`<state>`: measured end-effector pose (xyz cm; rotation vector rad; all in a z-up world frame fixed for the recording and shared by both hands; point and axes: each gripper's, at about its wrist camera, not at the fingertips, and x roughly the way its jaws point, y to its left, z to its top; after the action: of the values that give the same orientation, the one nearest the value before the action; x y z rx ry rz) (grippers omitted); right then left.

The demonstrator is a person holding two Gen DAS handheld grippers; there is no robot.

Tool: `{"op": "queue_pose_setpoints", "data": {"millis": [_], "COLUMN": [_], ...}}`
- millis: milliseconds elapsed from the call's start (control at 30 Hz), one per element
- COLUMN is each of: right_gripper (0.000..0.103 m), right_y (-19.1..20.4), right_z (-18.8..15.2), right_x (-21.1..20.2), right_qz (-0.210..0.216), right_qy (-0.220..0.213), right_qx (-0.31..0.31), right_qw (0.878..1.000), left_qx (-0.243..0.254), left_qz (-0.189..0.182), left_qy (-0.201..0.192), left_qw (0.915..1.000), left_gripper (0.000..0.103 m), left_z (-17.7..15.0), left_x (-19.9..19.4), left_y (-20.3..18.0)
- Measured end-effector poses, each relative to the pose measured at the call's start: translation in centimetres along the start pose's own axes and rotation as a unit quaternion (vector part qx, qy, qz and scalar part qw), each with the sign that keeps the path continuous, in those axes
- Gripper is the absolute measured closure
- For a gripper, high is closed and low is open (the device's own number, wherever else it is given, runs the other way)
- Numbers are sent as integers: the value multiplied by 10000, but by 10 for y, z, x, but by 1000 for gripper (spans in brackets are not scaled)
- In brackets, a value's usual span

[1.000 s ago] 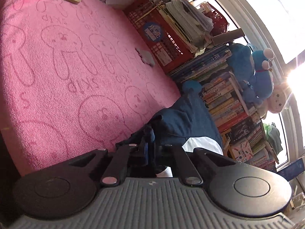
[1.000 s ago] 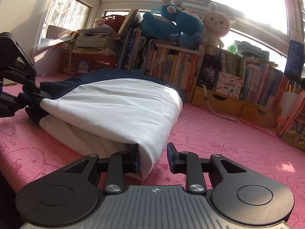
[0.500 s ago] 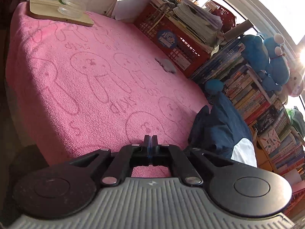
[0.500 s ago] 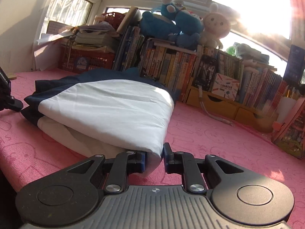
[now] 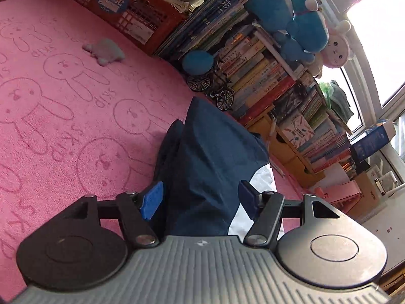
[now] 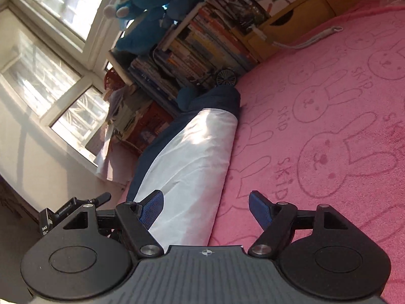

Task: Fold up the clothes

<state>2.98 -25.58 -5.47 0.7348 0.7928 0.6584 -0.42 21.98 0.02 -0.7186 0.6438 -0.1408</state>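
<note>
- Left wrist view: the left hand-held gripper (image 5: 201, 200) stood spread, gripping nothing, over the navy end of the folded navy-and-white cloth garment (image 5: 212, 157), whose long axis ran straight ahead across the pink rabbit-print blanket (image 5: 63, 96).
- Right wrist view: the right hand-held gripper (image 6: 206, 209) was spread too, straddling the garment's white right edge; the bundle (image 6: 192, 157) stretched ahead, slightly left.

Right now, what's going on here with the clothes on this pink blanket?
A person is folding clothes with two handheld grippers. A folded navy and white garment lies on the pink bunny-print blanket, near the row of books. Both grippers are open and hold nothing: the left gripper hangs over the navy part of the garment, and the right gripper hangs over the edge of its white part. The bundle looks largely folded and released.
</note>
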Motion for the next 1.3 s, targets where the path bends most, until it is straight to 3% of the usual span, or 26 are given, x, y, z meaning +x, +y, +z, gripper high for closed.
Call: {"op": "queue_pose_setpoints", "data": {"millis": [67, 133, 267, 400, 467, 567, 600, 633, 733, 1033, 1067, 1200, 1300], "right_gripper": [28, 29, 25, 20, 19, 18, 18, 16, 9, 11, 12, 37, 48], "right_y": [-15, -18, -10, 1, 4, 5, 6, 6, 11, 15, 15, 8, 4], "right_z": [15, 28, 42, 43, 45, 49, 50, 50, 50, 51, 50, 49, 53], "right_x": [26, 44, 75, 98, 105, 114, 117, 120, 124, 134, 135, 131, 125], "right_qz": [65, 114, 36, -46, 10, 133, 155, 177, 195, 211, 187, 121, 166], "right_qy": [91, 139, 412, 694, 784, 807, 804, 800, 789, 699, 656, 469, 350], "right_qx": [329, 282, -147, -700, -785, -789, -807, -826, -928, -808, -769, -400, -254], "right_qw": [9994, 9994, 9990, 9951, 9938, 9935, 9934, 9932, 9924, 9941, 9947, 9980, 9989], "left_qx": [43, 97, -28, -42, 97, 400, 380, 290, 314, 195, 183, 167, 184], "left_qz": [182, 268, 483, 432, 522, 616, 546, 455, 366, 151, 123, -16, -102], "left_qy": [-36, 43, 369, 566, 672, 715, 738, 761, 725, 644, 638, 652, 680], "left_qw": [9998, 9996, 9981, 9975, 9963, 9947, 9951, 9956, 9962, 9976, 9977, 9977, 9975], "left_gripper": [38, 34, 27, 26, 32, 49, 58, 61, 64, 73, 74, 78, 79], "left_z": [3, 6, 6, 9, 11, 9, 8, 7, 6, 4, 3, 3, 3], "left_x": [10, 19, 33, 36, 39, 41, 42, 43, 42, 39, 39, 39, 39], "left_y": [0, 2, 11, 16, 13, 9, 10, 12, 15, 24, 25, 28, 29]}}
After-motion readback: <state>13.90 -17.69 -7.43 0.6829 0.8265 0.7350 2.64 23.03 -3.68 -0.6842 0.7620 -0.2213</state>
